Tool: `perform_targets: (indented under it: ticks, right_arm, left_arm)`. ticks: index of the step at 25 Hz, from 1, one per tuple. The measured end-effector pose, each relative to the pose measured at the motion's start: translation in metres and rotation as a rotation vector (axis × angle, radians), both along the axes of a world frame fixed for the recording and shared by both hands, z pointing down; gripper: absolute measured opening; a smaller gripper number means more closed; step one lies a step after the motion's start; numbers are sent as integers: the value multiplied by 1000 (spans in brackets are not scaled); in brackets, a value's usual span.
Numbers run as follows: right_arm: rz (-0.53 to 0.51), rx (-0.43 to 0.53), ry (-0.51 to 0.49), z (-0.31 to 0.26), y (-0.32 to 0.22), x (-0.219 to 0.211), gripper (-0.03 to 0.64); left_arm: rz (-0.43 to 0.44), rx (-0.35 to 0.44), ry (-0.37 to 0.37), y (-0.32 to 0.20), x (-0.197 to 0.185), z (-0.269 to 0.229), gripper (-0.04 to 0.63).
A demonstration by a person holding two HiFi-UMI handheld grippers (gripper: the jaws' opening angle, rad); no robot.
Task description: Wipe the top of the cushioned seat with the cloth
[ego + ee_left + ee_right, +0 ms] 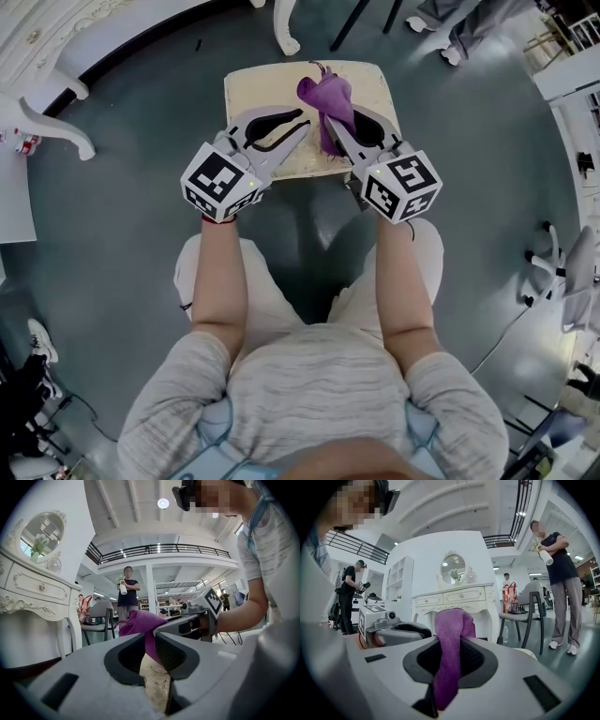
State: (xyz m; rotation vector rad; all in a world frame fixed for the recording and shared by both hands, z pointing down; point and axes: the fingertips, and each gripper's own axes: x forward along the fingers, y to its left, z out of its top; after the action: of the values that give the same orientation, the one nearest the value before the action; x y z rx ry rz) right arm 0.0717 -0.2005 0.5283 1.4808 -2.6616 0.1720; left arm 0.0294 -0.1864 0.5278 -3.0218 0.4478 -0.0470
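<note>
One cloth (326,94) in right gripper (336,127), left gripper (306,124) beside, above cushioned seat (253,89) edge

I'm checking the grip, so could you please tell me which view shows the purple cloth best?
The right gripper view: the purple fuzzy cloth fills the middle, pinched between the right gripper's jaws. The head view shows it bunched over the cream cushioned seat; the left gripper view shows only a part, behind its own jaws.

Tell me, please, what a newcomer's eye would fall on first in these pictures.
The bright purple cloth stands out, pinched in the right claw over the cream seat at the head view's top centre. Next come the black-and-white marker cubes, just below it.
</note>
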Motion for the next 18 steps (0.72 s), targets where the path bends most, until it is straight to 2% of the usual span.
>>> perform_targets:
  ticks: [18]
  right_arm:
    - [15,19,28,1,-2,-5,60]
  left_arm:
    - [-13,4,1,-2,-5,1,80]
